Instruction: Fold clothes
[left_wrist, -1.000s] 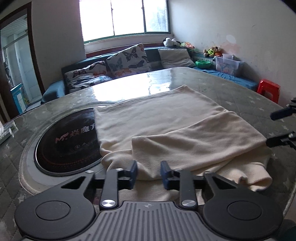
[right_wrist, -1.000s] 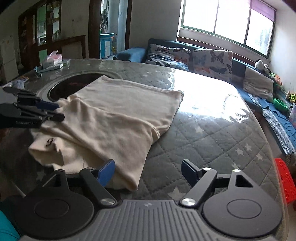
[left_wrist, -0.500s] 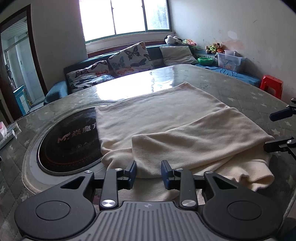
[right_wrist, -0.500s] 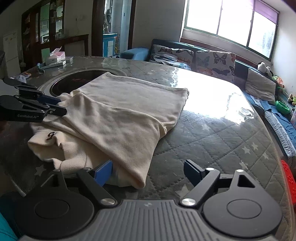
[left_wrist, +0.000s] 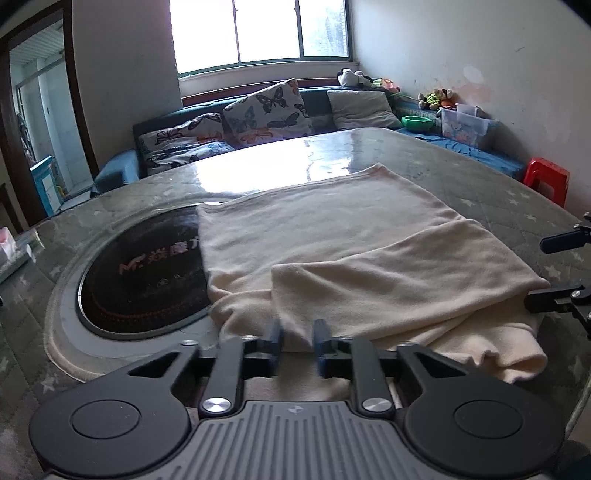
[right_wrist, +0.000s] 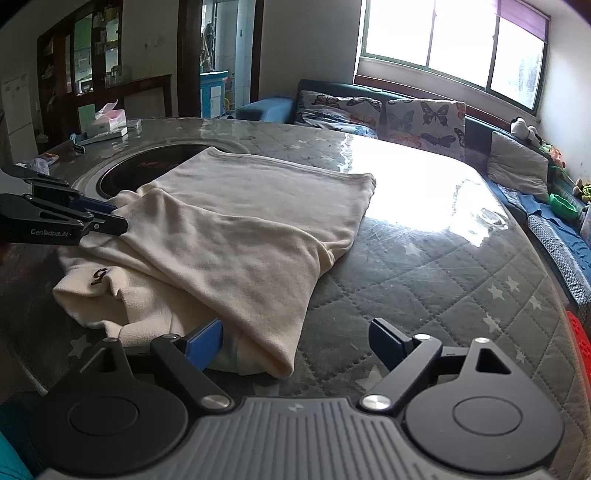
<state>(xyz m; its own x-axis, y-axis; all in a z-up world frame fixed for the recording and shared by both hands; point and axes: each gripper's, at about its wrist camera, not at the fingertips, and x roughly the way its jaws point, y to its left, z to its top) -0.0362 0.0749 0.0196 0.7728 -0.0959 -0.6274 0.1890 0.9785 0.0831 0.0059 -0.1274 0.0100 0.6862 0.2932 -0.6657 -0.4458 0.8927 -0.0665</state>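
Note:
A cream garment (left_wrist: 332, 254) lies partly folded on the quilted table, one layer doubled over its near part; it also shows in the right wrist view (right_wrist: 236, 236). My left gripper (left_wrist: 298, 345) sits at the garment's near edge, jaws narrowly apart with cloth between them. It shows from the side in the right wrist view (right_wrist: 114, 218), touching the fold. My right gripper (right_wrist: 297, 339) is wide open at the garment's folded corner, holding nothing; its fingers (left_wrist: 554, 299) show at the right edge of the left wrist view.
A round black induction plate (left_wrist: 147, 273) is set in the table left of the garment, partly under it. A tissue box and small items (right_wrist: 107, 123) lie at the far table edge. A sofa with butterfly cushions (left_wrist: 266, 110) and a red stool (left_wrist: 546, 177) stand beyond.
Both grippers have drawn slightly closer to the garment. The left jaws stay narrowly apart on the fold edge; the right stays wide open.

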